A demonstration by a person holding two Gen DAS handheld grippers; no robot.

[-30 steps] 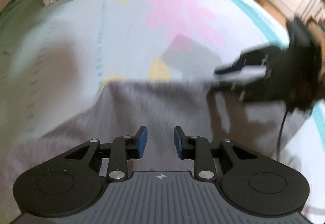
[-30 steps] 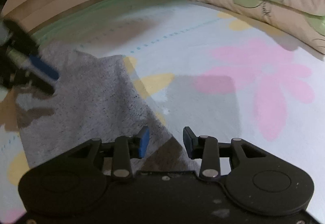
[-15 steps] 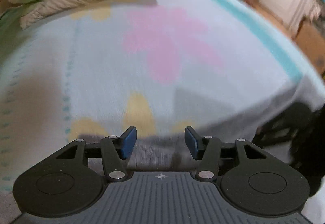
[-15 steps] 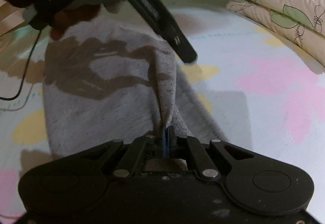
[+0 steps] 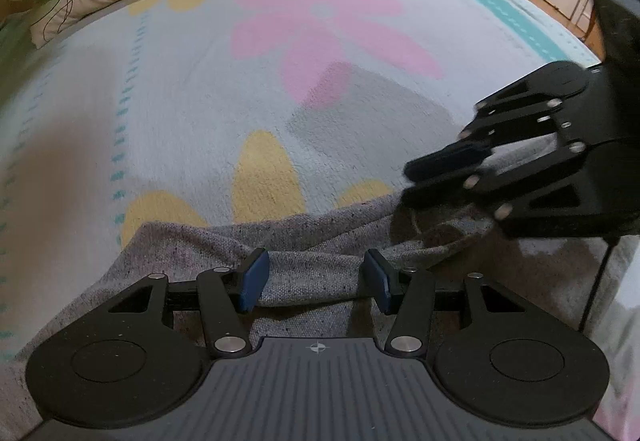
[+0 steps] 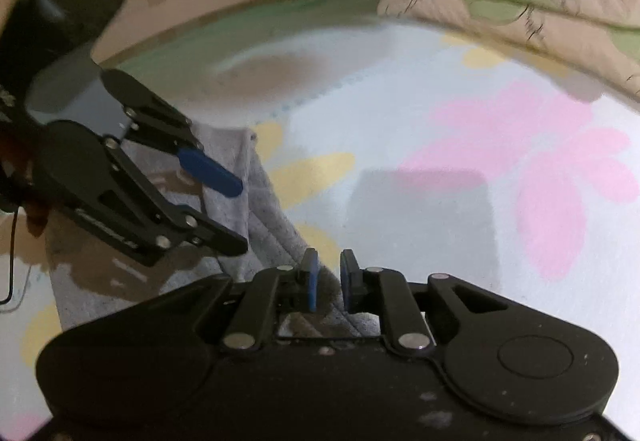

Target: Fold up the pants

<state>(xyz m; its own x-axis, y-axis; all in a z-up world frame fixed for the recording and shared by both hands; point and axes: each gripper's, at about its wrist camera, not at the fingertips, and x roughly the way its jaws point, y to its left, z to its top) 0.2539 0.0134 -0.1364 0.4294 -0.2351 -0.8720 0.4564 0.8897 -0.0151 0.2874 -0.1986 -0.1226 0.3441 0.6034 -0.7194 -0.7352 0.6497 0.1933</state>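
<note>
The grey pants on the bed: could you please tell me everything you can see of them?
The grey pants look like soft, dark-flecked knit fabric, lying rumpled on the flowered bed cover. Their far edge is bunched into folds. The left gripper straddles this edge with its pads apart. The right gripper stands narrowly open over a stitched edge, having just been opening.

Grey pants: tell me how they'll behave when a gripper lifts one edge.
The grey pants will probably drape limply: their edge already lies bunched in soft wrinkles on the bedspread. The knit looks thin, so likely light. The nubbly surface should resist slipping, though a pinch may lift only one layer.
</note>
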